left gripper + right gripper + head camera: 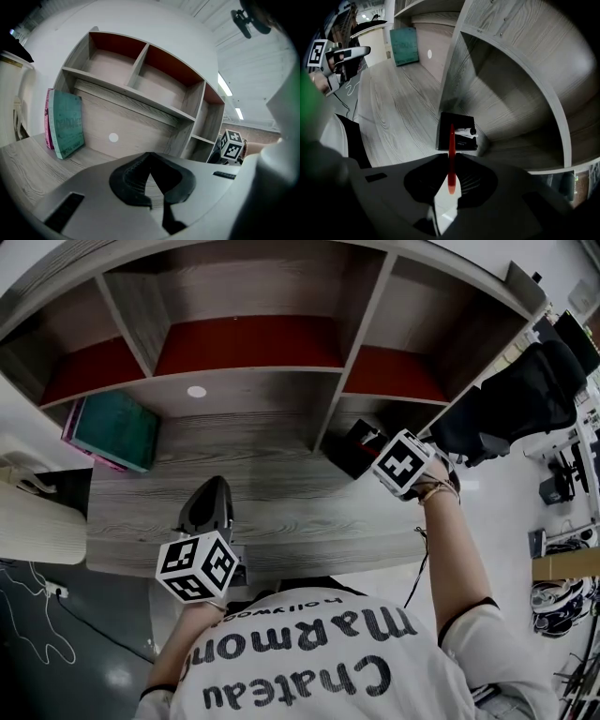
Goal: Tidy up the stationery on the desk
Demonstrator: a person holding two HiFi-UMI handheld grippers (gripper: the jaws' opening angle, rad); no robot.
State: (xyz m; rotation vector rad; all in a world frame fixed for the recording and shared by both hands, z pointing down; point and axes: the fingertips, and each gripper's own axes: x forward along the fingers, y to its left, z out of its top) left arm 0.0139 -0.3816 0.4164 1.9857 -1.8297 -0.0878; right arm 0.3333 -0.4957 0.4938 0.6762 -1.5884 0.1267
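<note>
Now the right gripper points steeply down with its jaws clamped on a slim red pen. The pen stands up between the pads, and its far end reaches out over an open black box. Whether the tip touches the box cannot be told. The box sits on the grey wood-grain desk, at the mouth of the lower right compartment of the shelf unit, just beside the upright divider. A white pen-like item lies across the inside of it. The left gripper is held roughly level over the near edge of the desk, well apart from the box. Its jaw tips are together and nothing is between them. Its own view looks across the desk toward the back panel, where a small white round dot shows. At the left end of the desk a teal book stands tilted against the shelf unit's side wall, with a pink book just behind and touching it. The upper compartments have dark red back panels. The right gripper's marker cube shows in the left gripper view, off to the right near the lower compartment.
</note>
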